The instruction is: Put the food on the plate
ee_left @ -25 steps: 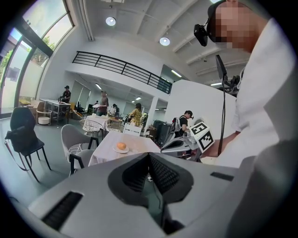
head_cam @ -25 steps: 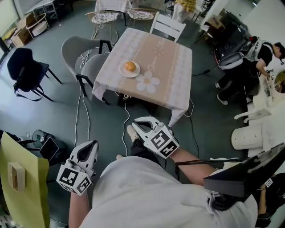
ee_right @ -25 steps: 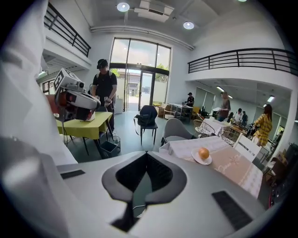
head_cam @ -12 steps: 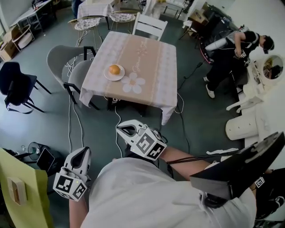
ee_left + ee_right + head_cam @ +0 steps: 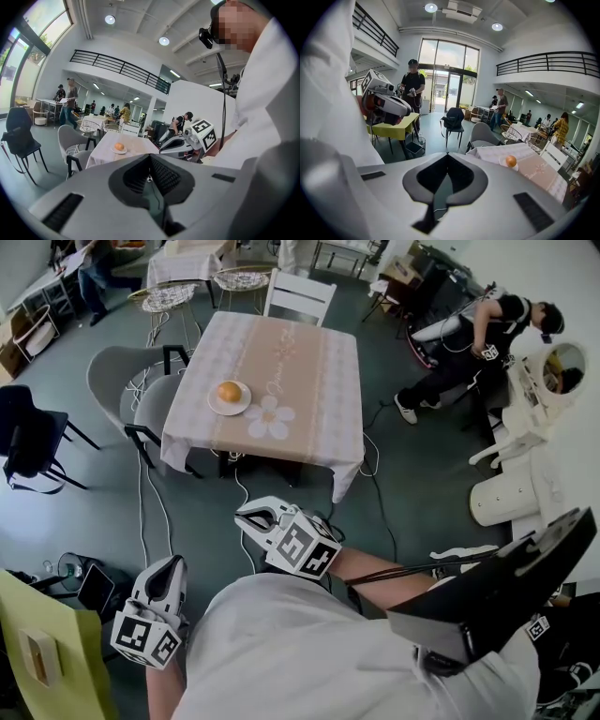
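Note:
An orange, round food item (image 5: 230,390) lies on a small white plate (image 5: 217,406) near the left edge of a cloth-covered table (image 5: 300,381). Both grippers are held close to the person's body, well short of the table. My left gripper (image 5: 173,562) is low at the left, shut and empty. My right gripper (image 5: 246,514) is in the middle, also shut and empty. In the left gripper view the jaws (image 5: 150,157) meet, with the food (image 5: 119,146) far ahead. In the right gripper view the food (image 5: 511,161) is far off to the right.
Two grey chairs (image 5: 122,381) stand at the table's left and a white chair (image 5: 300,298) at its far end. A black chair (image 5: 28,442) and a yellow-green table (image 5: 47,634) are at the left. Cables (image 5: 155,502) trail on the floor. A person (image 5: 469,334) bends at the right.
The view has swung: the table and plate now sit further left and higher in the picture. Both grippers stay shut near the body, slightly lower in the frame.

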`<state>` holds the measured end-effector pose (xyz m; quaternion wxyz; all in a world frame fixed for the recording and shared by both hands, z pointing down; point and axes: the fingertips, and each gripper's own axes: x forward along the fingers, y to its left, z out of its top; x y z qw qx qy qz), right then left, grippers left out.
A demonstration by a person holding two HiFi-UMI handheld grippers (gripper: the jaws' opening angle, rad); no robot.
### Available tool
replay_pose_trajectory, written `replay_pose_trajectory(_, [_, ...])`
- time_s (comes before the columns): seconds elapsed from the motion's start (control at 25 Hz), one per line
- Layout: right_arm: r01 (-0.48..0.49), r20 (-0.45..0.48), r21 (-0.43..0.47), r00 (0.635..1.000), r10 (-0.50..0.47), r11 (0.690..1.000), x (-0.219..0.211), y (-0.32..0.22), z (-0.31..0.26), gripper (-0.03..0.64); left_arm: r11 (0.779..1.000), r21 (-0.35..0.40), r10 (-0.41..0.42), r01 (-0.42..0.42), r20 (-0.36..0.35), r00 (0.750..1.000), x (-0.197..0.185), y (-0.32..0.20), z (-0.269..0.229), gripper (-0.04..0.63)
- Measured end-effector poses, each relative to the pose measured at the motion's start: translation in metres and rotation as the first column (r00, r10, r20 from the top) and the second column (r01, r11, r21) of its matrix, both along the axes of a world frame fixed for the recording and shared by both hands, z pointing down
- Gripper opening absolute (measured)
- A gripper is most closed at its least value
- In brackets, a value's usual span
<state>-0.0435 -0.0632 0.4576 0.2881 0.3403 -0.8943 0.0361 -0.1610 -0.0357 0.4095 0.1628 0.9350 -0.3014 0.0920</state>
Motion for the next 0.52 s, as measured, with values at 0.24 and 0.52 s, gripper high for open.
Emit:
replay_pose_trajectory(0.24, [0.008, -0.002, -0.001, 1.000, -0.008, 1.000, -0.0042, -0.0008, 0.0024, 0.012, 1.000, -0.007, -0.009, 0.009, -0.002, 1.000, -0.0037, 0.0010, 0.0035, 0.009])
replay_pose_trajectory(0.52, [0.019, -0.005, -0.002, 1.000, -0.019, 1.000, -0.0093, -0.0017, 0.0055, 0.012, 1.000, -0.007, -0.005, 0.005, -0.004, 1.000, -0.0076, 0.0020, 0.0086, 0.009])
